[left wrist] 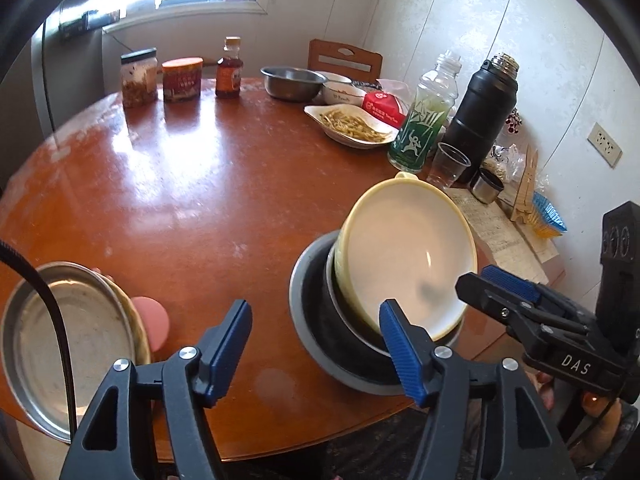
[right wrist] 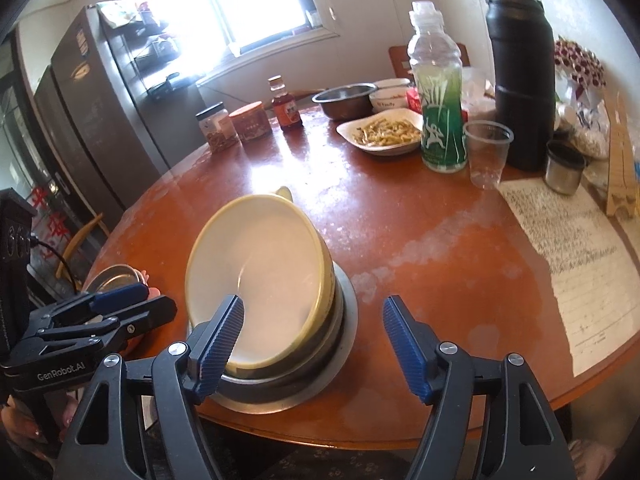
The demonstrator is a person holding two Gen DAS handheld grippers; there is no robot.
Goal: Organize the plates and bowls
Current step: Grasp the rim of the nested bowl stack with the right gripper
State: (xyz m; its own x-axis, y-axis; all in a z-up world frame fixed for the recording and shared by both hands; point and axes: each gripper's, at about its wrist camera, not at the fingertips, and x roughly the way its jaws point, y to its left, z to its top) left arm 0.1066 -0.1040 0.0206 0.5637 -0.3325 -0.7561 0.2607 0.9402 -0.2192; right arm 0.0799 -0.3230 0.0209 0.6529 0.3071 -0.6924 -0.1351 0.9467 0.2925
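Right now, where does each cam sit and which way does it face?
Left wrist: on the left tool, aimed down across the table at the tilted yellow bowl; right tool at right edge.
Right wrist: on the right tool, facing the same bowl; left tool at left edge.
Shared: bowl stack, green bottle, black flask.
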